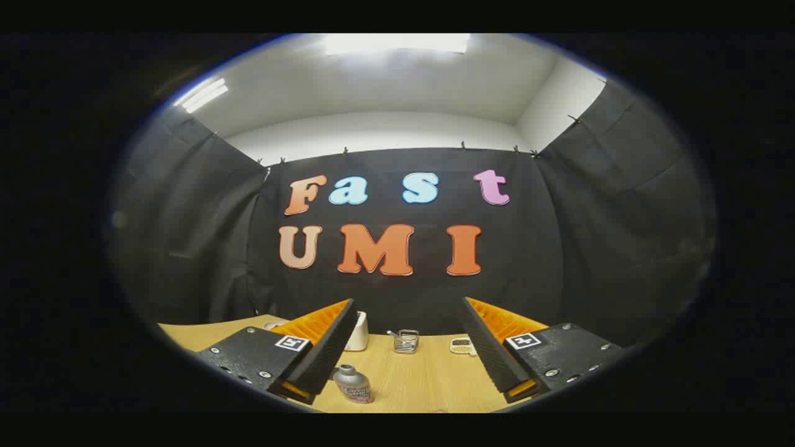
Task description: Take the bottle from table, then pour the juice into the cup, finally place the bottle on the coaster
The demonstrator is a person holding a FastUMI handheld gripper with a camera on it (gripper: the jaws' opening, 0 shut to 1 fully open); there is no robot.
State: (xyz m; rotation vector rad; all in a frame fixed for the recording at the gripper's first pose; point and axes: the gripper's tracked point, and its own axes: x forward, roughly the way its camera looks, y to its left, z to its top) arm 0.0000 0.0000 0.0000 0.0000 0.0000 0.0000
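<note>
The bottle (353, 384) stands upright on the surface (422, 379) just inside the tool's (407, 366) left finger, its wide-apart fingers gripping nothing, so the grasp probably needs a drop and leftward shift, the cup (358, 332) beyond the bottle.

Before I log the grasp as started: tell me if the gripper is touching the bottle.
Apart. The gripper view shows the gripper open, with the bottle standing on the table between its fingers, bare wood around it.

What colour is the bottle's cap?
Grey, on the bottle between the open gripper fingers; gripper view.
</note>
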